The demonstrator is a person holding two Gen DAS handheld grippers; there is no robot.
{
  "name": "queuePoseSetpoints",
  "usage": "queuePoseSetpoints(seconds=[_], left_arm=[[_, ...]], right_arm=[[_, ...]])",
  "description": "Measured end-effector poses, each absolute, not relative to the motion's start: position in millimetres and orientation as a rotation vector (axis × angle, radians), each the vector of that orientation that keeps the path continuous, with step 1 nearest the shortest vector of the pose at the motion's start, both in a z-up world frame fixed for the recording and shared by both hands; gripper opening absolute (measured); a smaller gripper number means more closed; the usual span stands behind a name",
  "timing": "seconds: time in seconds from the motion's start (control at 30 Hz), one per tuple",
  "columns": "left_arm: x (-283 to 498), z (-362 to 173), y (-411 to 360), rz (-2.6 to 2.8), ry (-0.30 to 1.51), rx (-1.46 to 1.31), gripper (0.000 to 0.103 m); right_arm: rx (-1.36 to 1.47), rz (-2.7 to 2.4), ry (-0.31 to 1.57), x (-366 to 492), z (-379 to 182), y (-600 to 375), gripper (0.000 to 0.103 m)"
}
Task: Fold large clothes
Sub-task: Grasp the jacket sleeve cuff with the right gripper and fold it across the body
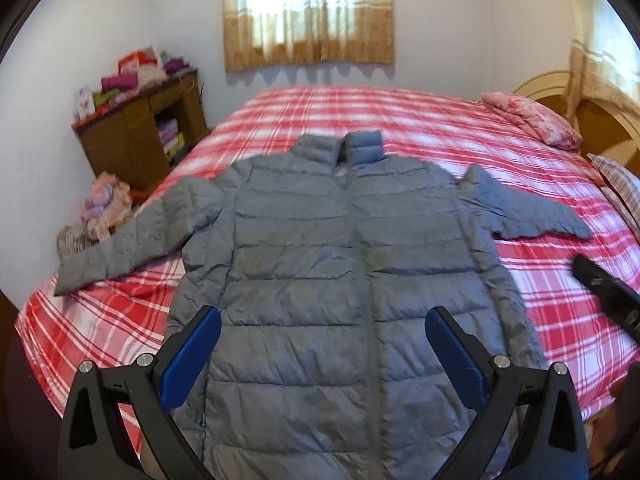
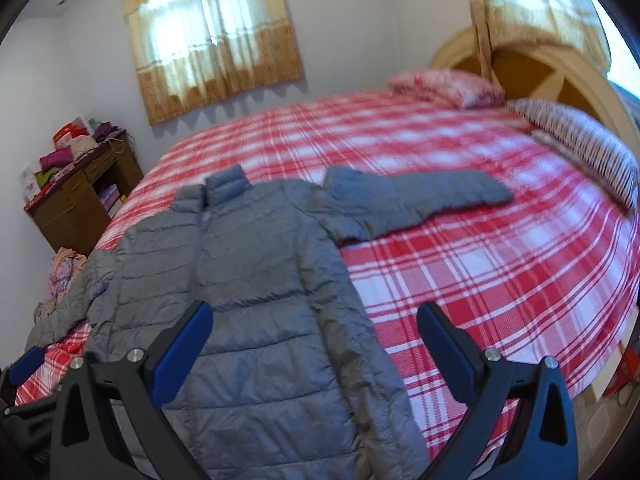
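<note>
Grey quilted puffer jacket (image 1: pixel 340 260) laid face-up and flat on the bed (image 1: pixel 400 120), zip closed, collar standing at the far end and hem nearest the cameras. Both sleeves are spread away from the jacket's body: the one on the side of the wooden cabinet (image 1: pixel 132 136) trails toward the bed's edge, the other (image 2: pixel 416 196) points toward the pillows (image 2: pixel 448 84). This open, flattened layout is judged to be the starting pose for folding, since it exposes each sleeve for turning inward over the jacket. The shell is puffy, horizontally stitched and slightly glossy; it will likely spring back when creased. The left gripper (image 1: pixel 322 344) hovers above the jacket's lower front, jaws spread and empty. The right gripper (image 2: pixel 316 348) hangs over the jacket's pillow-side edge, jaws likewise spread, holding nothing. No fold is yet made.
</note>
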State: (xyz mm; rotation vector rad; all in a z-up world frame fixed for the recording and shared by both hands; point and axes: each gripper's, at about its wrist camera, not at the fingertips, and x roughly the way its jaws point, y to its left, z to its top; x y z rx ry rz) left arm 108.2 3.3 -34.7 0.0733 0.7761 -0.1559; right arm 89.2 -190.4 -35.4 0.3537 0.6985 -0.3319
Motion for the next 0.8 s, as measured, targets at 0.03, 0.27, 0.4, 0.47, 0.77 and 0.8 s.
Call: queuePoseSetpoints(seconds=[0.03, 0.27, 0.4, 0.47, 0.77, 0.8], left_arm=[[119, -37, 12, -0.142, 0.777, 0.056, 0.102], [185, -45, 80, -0.045, 0.718, -0.043, 0.102], [224, -61, 128, 0.041, 0.715, -0.158, 0.102], [242, -71, 144, 0.079, 0.742, -0.187, 0.102], [274, -123, 175, 0.258, 0.804, -0.058, 0.102], [276, -129, 178, 0.251, 0.813, -0.056, 0.102]], right_arm=[[0.403, -0.352, 0.697, 90, -40, -212, 0.102], [0.676, -0.577, 0.624, 90, -60, -386, 0.099], [0.87, -0.654, 0.594, 103, -88, -479, 0.096], [0.941, -0.679, 0.594, 114, -104, -509, 0.095], [0.961, -0.826, 0.62, 171, -153, -549, 0.088], [0.936, -0.837, 0.616, 175, -152, -551, 0.088]])
